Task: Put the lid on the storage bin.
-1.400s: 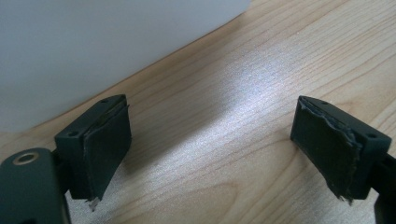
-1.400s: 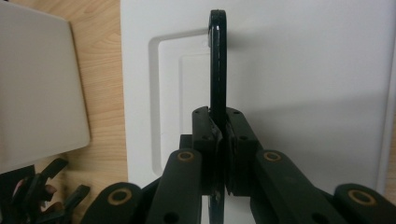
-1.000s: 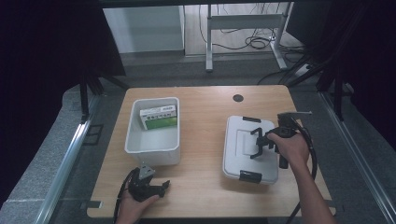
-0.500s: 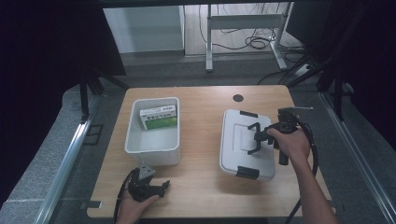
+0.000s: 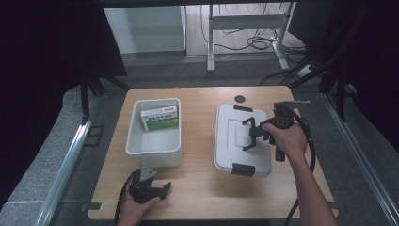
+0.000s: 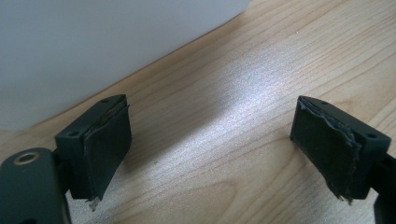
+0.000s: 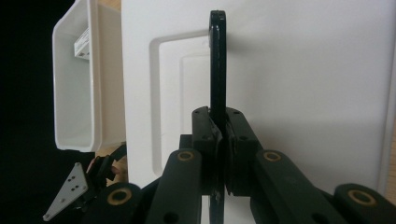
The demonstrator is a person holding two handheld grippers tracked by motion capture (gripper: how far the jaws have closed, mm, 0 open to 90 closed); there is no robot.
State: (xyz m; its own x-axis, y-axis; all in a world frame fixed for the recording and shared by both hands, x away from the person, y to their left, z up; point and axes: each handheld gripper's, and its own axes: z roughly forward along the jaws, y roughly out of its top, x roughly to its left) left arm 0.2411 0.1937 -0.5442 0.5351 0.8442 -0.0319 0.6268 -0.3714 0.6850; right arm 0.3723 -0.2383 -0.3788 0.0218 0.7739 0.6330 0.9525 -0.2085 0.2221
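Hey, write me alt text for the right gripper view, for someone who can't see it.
The right gripper is clamped shut on the black handle of a white lid, seen close up. At the left edge an open white bin appears turned on its side, with the left gripper below it.

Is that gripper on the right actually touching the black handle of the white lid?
Touching. In the right gripper view, the right gripper has its jaws clamped shut on the black handle of the white lid, with no gap on either side.
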